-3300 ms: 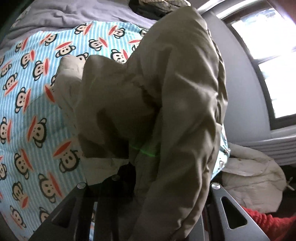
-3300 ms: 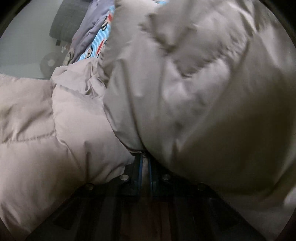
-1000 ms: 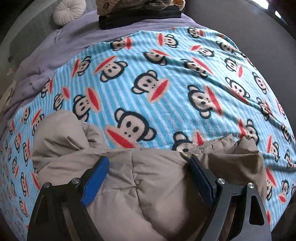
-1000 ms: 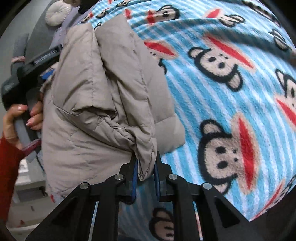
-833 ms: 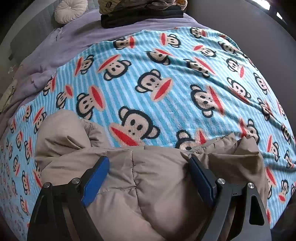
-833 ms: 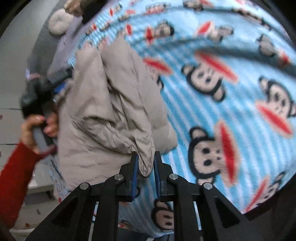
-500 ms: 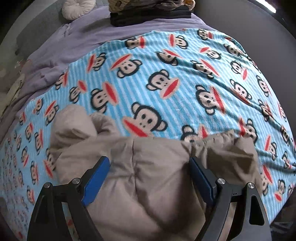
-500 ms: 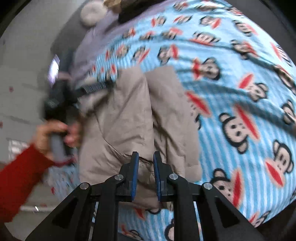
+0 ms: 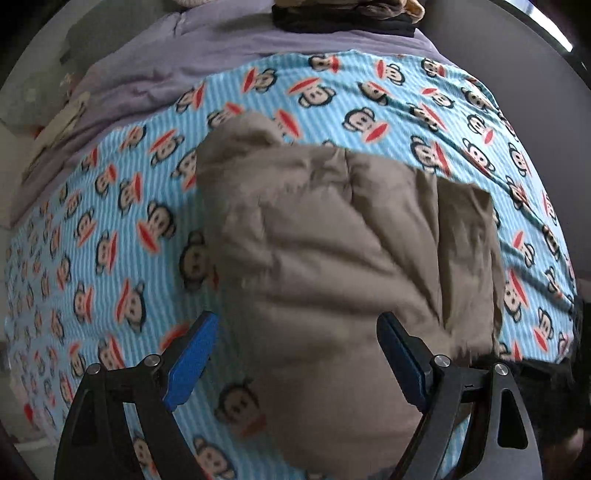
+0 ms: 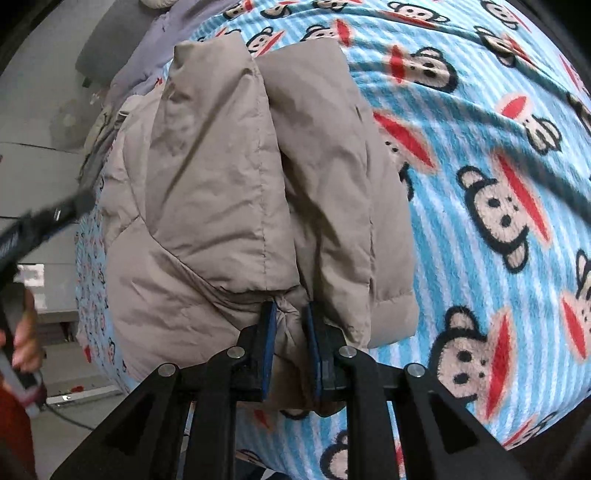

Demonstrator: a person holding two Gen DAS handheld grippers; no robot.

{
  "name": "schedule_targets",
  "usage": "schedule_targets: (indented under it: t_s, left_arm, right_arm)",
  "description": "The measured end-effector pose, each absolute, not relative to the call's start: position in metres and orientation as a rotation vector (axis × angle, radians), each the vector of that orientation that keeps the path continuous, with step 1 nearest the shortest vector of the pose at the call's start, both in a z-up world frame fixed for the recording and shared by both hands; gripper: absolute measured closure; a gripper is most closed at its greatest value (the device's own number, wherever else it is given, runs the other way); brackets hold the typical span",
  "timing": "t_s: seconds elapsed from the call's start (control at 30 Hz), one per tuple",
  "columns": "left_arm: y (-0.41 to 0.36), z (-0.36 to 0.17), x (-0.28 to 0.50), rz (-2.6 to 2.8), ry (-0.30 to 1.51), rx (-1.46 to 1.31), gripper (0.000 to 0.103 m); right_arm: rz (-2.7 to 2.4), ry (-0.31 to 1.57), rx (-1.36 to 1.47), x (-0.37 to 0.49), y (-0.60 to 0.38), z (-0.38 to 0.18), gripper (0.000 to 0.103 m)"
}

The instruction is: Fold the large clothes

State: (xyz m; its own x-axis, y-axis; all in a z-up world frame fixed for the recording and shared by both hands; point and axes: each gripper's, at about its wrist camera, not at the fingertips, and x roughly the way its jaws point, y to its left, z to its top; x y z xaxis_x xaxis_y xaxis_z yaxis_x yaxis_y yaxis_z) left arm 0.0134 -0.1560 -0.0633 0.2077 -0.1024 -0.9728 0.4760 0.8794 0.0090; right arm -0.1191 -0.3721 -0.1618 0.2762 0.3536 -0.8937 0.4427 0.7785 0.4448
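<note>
A beige padded jacket lies in a folded heap on the blue monkey-print blanket. My left gripper is open and empty, raised above the jacket's near part, its blue pads wide apart. In the right wrist view the jacket lies with two padded panels side by side. My right gripper is shut on a bunched bit of the jacket's near edge. The left gripper's handle and a hand show blurred at the left edge.
A purple sheet covers the bed's far end, with a stack of dark and tan clothes on it. A grey wall runs along the right side. The grey floor lies beyond the bed's left edge.
My left gripper has risen and pulled back from the jacket, still open. My right gripper, shut on the jacket throughout, has dropped low toward the bed, its jaws slightly wider around thicker fabric.
</note>
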Motion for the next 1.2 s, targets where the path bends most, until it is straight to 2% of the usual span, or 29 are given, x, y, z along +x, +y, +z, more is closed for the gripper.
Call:
schedule_targets:
  t_s: [0.1,0.13,0.17,0.53,0.6,0.63,0.7,0.83,1.03,1.13,1.2]
  left_arm:
    - [-0.146,-0.061,0.004,-0.413,1.310,0.311,0.014]
    - [-0.142,-0.060,0.000,-0.411,1.307,0.302,0.010]
    - [-0.139,-0.060,-0.002,-0.412,1.302,0.295,0.000]
    - [-0.103,-0.069,-0.010,-0.454,1.319,0.266,0.000]
    - [-0.095,-0.070,-0.011,-0.460,1.323,0.261,0.000]
    - [-0.088,-0.071,-0.012,-0.464,1.323,0.257,0.000]
    - [-0.079,-0.071,-0.013,-0.469,1.324,0.251,0.000]
    - [-0.056,-0.073,-0.017,-0.491,1.328,0.221,0.000]
    - [-0.021,-0.082,-0.023,-0.498,1.346,0.196,0.000]
    - [-0.008,-0.086,-0.026,-0.496,1.360,0.178,0.000]
    - [-0.001,-0.090,-0.027,-0.491,1.371,0.166,0.000]
  right_arm:
    - [-0.087,1.326,0.720,-0.128,-0.359,-0.149,0.080]
    - [-0.102,1.324,0.715,-0.128,-0.358,-0.147,0.078]
    - [-0.112,1.322,0.712,-0.128,-0.357,-0.145,0.076]
    - [-0.255,1.269,0.709,-0.140,-0.335,-0.116,0.073]
    - [-0.276,1.244,0.712,-0.144,-0.328,-0.106,0.063]
    - [-0.284,1.225,0.714,-0.146,-0.322,-0.099,0.049]
    - [-0.284,1.193,0.708,-0.150,-0.308,-0.087,0.039]
    - [-0.269,1.184,0.701,-0.154,-0.282,-0.078,0.031]
    - [-0.238,1.216,0.697,-0.158,-0.238,-0.081,0.029]
    - [-0.230,1.228,0.717,-0.161,-0.227,-0.085,0.022]
    - [-0.222,1.227,0.717,-0.162,-0.223,-0.085,0.022]
